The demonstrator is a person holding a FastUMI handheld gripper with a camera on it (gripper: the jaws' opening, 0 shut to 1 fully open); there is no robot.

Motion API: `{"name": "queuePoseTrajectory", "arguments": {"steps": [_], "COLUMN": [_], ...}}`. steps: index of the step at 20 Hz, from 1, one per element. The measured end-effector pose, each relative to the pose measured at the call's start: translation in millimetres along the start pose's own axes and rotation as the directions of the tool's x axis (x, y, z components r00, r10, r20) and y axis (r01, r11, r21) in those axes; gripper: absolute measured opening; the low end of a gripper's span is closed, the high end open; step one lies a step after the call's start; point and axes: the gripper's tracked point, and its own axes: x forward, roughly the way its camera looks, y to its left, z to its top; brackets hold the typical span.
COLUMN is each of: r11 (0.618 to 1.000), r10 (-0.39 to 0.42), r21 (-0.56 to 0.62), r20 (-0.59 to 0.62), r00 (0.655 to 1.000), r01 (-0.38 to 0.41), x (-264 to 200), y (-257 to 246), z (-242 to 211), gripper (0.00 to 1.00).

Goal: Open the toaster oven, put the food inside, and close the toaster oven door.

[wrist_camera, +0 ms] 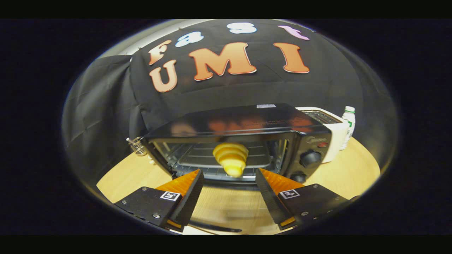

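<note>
Gripper (229, 180) fingers spread wide, holding nothing, just in front of the open toaster oven (240, 141).

Inside the toaster oven, a yellow croissant (231, 158) lies on the tray (197, 157) at the front, its tip pointing out between the fingers. Right of the oven stands a white toaster (330, 134), then a small white bottle (348, 127), all on the wooden table (353, 169).

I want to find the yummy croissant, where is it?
The croissant sits inside the open toaster oven, just beyond the open gripper.
</note>
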Motion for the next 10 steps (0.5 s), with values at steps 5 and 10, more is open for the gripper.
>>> {"name": "queuePoseTrajectory", "arguments": {"steps": [5,10], "r11": [0.998,0.997], "r10": [0.057,0.071], "r21": [-0.025,-0.004], "r20": [-0.074,-0.138], "r00": [0.996,0.988], "r01": [-0.059,-0.073], "x": [-57,-83], "y": [11,12], "z": [-61,-106], "gripper": [0.88,0.89]}}
